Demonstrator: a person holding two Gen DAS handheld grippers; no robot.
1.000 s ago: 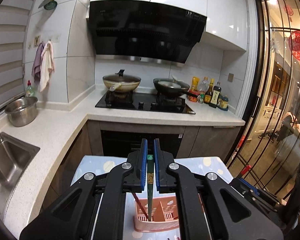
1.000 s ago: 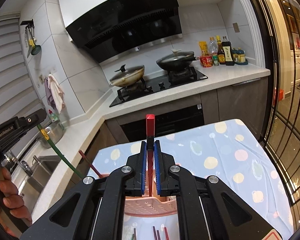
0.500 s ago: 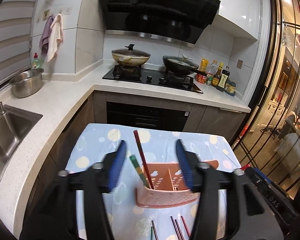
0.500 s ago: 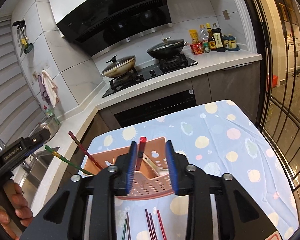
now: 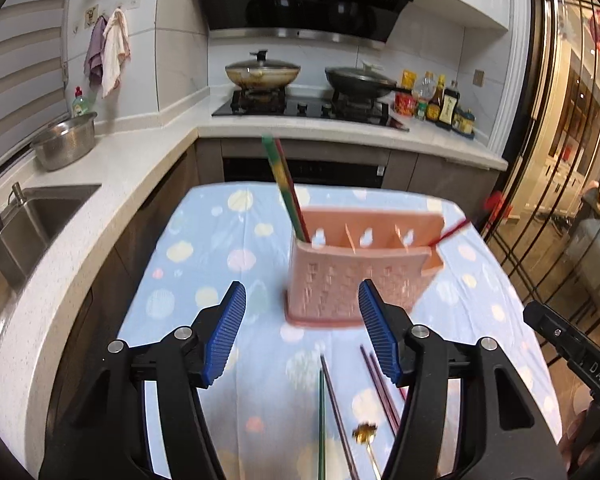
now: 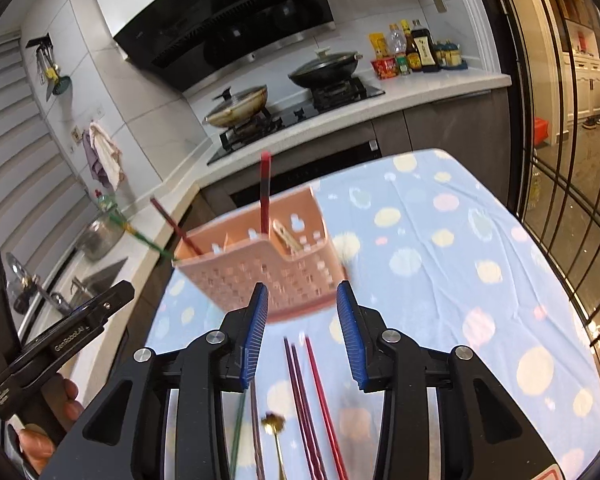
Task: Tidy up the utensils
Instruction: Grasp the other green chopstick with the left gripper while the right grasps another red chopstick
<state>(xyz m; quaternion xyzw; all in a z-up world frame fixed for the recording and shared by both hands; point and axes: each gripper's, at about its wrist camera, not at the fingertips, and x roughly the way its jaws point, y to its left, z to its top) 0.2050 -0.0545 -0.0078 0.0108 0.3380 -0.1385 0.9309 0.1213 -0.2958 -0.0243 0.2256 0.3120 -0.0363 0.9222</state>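
A pink utensil holder [image 5: 356,276] [image 6: 268,268] stands on the table with the dotted blue cloth [image 5: 220,264]. A green chopstick [image 5: 281,188] [image 6: 140,236] and a red chopstick [image 5: 294,196] [image 6: 176,230] lean in its left compartment. Another red chopstick [image 6: 265,196] [image 5: 450,230] stands in its right part. My left gripper [image 5: 302,334] is open and empty, just in front of the holder. My right gripper [image 6: 302,334] is open and empty, also in front of it. Loose chopsticks [image 5: 332,408] [image 6: 308,404] and a gold spoon [image 5: 366,434] [image 6: 274,424] lie on the cloth below the grippers.
A counter with a sink [image 5: 32,220] and a steel bowl [image 5: 66,144] runs along the left. A stove with two pans [image 5: 300,76] is behind the table. A glass door [image 5: 572,160] is on the right. The other gripper's body shows at the left edge of the right wrist view [image 6: 56,344].
Both grippers opened and let go of their chopsticks, which now stand in the holder. Both grippers have drawn back and tilted down toward the table.
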